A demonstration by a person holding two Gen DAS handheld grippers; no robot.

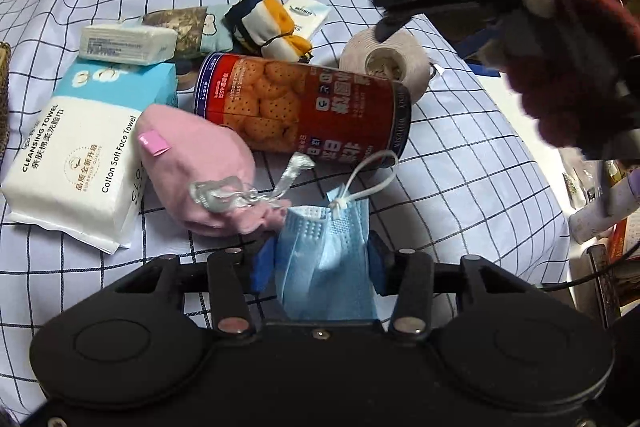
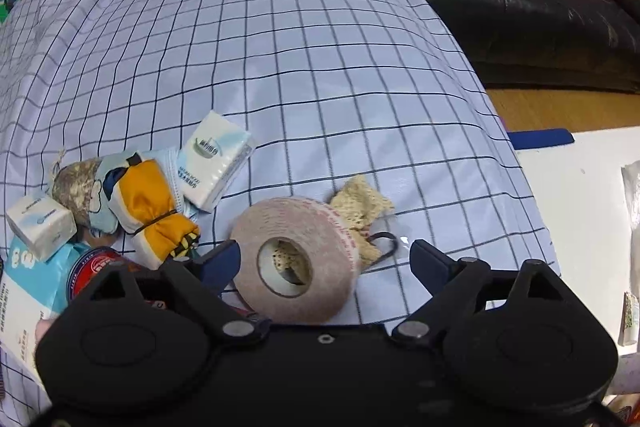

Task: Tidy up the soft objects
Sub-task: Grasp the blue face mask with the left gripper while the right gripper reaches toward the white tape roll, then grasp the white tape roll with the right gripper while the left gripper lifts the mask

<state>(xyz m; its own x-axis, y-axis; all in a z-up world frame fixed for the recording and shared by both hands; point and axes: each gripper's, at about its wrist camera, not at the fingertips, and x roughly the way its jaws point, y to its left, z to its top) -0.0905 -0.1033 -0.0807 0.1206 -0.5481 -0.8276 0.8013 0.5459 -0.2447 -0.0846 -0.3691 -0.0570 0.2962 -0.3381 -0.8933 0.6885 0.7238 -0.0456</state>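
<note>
My left gripper (image 1: 320, 259) is shut on a light blue face mask (image 1: 324, 255), held just above the checked cloth (image 1: 460, 167). A pink drawstring pouch (image 1: 196, 167) lies just left of the mask. My right gripper (image 2: 324, 263) is open, its jaws either side of a beige tape roll (image 2: 296, 259), not touching it. In the left wrist view the right gripper (image 1: 400, 15) hangs over the tape roll (image 1: 384, 63). A beige knitted piece (image 2: 360, 207) lies behind the roll.
A red biscuit can (image 1: 300, 103) lies on its side. Left of it are a cotton towel pack (image 1: 76, 163), tissue packs (image 1: 128, 43) (image 2: 214, 159), an orange-and-white cloth bundle (image 2: 152, 211) and a camouflage pouch (image 2: 76, 187). A black sofa (image 2: 520, 19) stands beyond the cloth's right edge.
</note>
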